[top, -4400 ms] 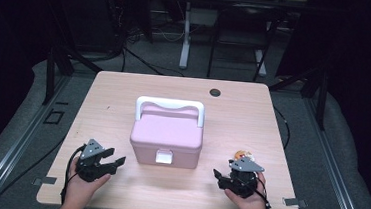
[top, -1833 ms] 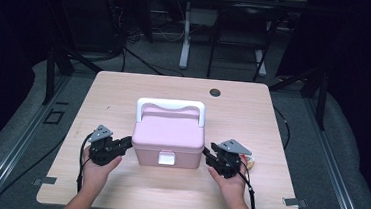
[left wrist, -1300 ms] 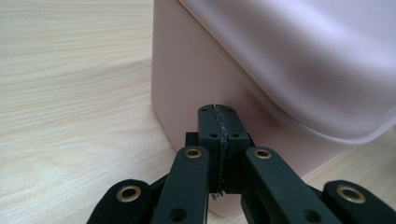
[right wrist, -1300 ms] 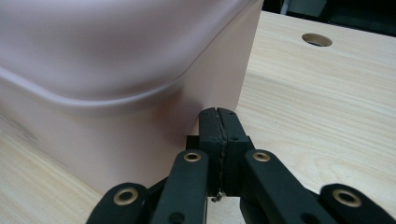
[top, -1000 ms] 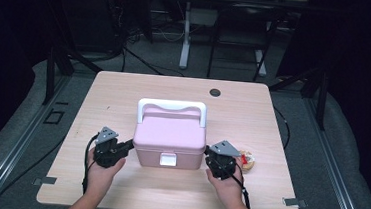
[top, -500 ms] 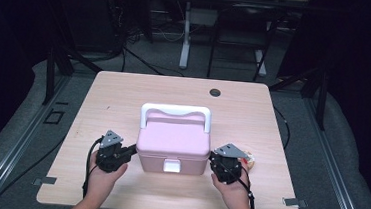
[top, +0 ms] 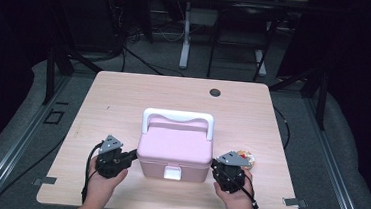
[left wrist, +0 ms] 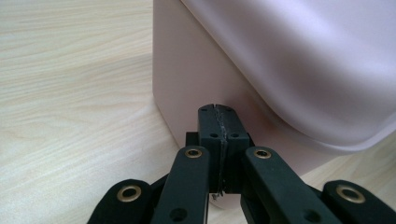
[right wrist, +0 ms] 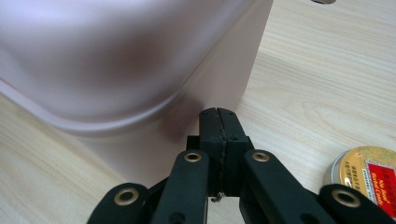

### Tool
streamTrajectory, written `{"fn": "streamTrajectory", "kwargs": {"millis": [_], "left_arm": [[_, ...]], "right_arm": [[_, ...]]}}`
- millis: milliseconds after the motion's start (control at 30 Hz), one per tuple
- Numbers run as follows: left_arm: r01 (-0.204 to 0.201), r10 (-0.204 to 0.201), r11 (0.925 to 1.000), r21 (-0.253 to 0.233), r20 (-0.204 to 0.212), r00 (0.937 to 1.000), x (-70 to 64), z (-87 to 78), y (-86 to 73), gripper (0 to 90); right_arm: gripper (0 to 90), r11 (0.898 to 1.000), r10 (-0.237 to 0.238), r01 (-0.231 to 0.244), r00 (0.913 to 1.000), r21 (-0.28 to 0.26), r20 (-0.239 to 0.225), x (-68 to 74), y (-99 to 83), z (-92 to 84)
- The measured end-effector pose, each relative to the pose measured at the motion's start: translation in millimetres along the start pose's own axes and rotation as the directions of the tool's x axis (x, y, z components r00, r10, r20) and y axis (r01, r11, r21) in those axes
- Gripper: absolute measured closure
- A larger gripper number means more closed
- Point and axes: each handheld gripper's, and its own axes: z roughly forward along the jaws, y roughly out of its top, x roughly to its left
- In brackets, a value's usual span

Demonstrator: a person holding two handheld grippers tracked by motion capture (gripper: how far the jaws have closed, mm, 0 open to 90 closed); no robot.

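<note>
A pink plastic box (top: pixel 174 151) with a white handle (top: pixel 178 117) and a white front latch (top: pixel 171 172) stands on the wooden table (top: pixel 124 94). My left gripper (top: pixel 133 155) is shut, its tips against the box's left side wall (left wrist: pixel 196 79); nothing is between the jaws of the left gripper (left wrist: pixel 218 110). My right gripper (top: pixel 213 164) is also shut, its tips against the box's right side wall (right wrist: pixel 219 70); the jaws of the right gripper (right wrist: pixel 218 112) hold nothing.
A small round tin (top: pixel 246 158) with a gold rim and red label (right wrist: pixel 369 171) lies on the table just right of my right gripper. A dark round hole (top: pixel 215 92) sits near the table's far edge. Dark stands and cables lie beyond.
Both grippers closed in from the table's front corners onto the box's two sides. Over the last second the box has slid a little to the right and toward the front edge between them.
</note>
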Motion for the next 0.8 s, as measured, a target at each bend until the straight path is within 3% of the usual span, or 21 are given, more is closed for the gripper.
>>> {"fn": "streamTrajectory", "kwargs": {"millis": [100,467,800], "left_arm": [[-0.012,0.012,0.9996,0.024,0.005,0.9999,-3.7,-4.0,-0.8,90.0],[-0.011,0.010,0.9998,0.016,0.019,0.9998,-10.1,-9.0,-6.7,90.0],[0.014,-0.014,0.9999,0.003,0.035,0.9993,-15.0,-15.2,-15.0,90.0]], "right_arm": [[90.0,1.000,-0.011,0.011,0.9999,0.003,0.002,-0.2,-1.6,-2.8],[90.0,1.000,-0.023,0.023,0.9997,0.007,0.003,3.3,-8.1,-13.0],[90.0,0.999,-0.040,0.040,0.9992,0.000,0.005,7.3,-15.8,-22.4]]}}
